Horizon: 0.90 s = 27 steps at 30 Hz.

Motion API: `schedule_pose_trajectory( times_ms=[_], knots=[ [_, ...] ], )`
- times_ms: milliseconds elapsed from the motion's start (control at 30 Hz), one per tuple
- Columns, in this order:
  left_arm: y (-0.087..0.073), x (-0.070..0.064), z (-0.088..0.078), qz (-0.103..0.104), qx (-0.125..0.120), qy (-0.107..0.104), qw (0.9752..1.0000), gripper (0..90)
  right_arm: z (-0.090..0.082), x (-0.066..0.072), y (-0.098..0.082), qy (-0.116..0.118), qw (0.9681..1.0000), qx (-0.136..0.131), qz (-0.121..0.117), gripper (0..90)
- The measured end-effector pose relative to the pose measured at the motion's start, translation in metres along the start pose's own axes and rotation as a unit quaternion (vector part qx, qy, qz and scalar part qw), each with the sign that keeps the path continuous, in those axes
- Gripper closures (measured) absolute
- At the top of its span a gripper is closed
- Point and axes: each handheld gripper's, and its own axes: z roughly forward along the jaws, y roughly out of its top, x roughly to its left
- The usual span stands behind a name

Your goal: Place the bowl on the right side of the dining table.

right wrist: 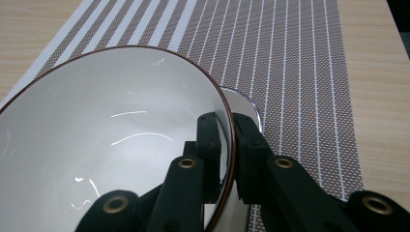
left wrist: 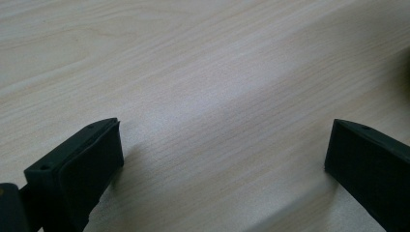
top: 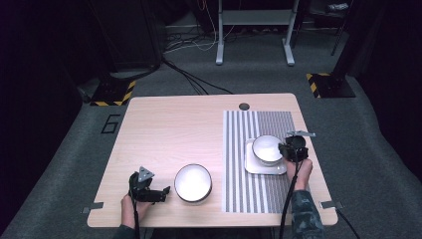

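Bowl in hand: white bowl [right wrist: 111,140] with a dark rim, right of centre in the high view, sitting on or just above the square plate [top: 259,167]; which of the two cannot be told.
Right gripper [right wrist: 231,145]: fingers [right wrist: 209,145] clenched on the bowl's near rim, one inside the wall, one outside.
Left gripper [top: 161,193]: lower left of the high view, fingers released and spread over bare bench [left wrist: 203,72], nothing between them.
Second bowl [top: 193,182]: lower centre, just right of the left gripper, untouched.
Striped mat [top: 259,199]: right half of the bench, under the plate.
Step, as judged: bowl being set on or lifted off the plate.
Next move calls for: level carry, rim kept pinched, plate not dragged along.
Edges: plate sits near the bench's right edge.
Open room: broad bare wood at upper left.
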Motion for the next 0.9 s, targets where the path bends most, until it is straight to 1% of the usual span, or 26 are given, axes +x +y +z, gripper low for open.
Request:
schedule_pose_trajectory(
  times_ms=[200,233,333,433,500,600,633,900],
  knots=[
    [0.000,0.000,0.000,0.000,0.000,0.000,1.0000,0.0,0.001,0.003,0.002,0.002,1.0000,0.003,-0.003,82.4],
    [0.000,0.000,0.000,0.000,0.000,0.000,1.0000,0.0,0.002,0.003,0.002,0.007,1.0000,0.002,0.002,82.4],
    [0.000,0.000,0.000,0.000,0.000,0.000,1.0000,0.0,0.003,0.004,0.002,0.011,0.9999,0.004,0.006,82.3],
    [0.000,0.000,0.000,0.000,0.000,0.000,1.0000,0.0,0.003,0.006,0.002,0.014,0.9999,0.003,0.007,82.2],
    [0.000,0.000,0.000,0.000,0.000,0.000,1.0000,0.0,0.004,0.009,0.003,0.016,0.9998,0.005,0.006,82.2],
    [0.000,0.000,0.000,0.000,0.000,0.000,1.0000,0.0,0.006,0.012,0.003,0.021,0.9998,0.005,-0.002,82.2],
    [0.000,0.000,0.000,0.000,0.000,0.000,1.0000,0.0,0.006,0.013,0.003,0.021,0.9998,0.006,-0.001,82.1],
    [0.000,0.000,0.000,0.000,0.000,0.000,1.0000,0.0,0.006,0.014,0.004,0.024,0.9997,0.007,-0.003,81.9]
  ],
)
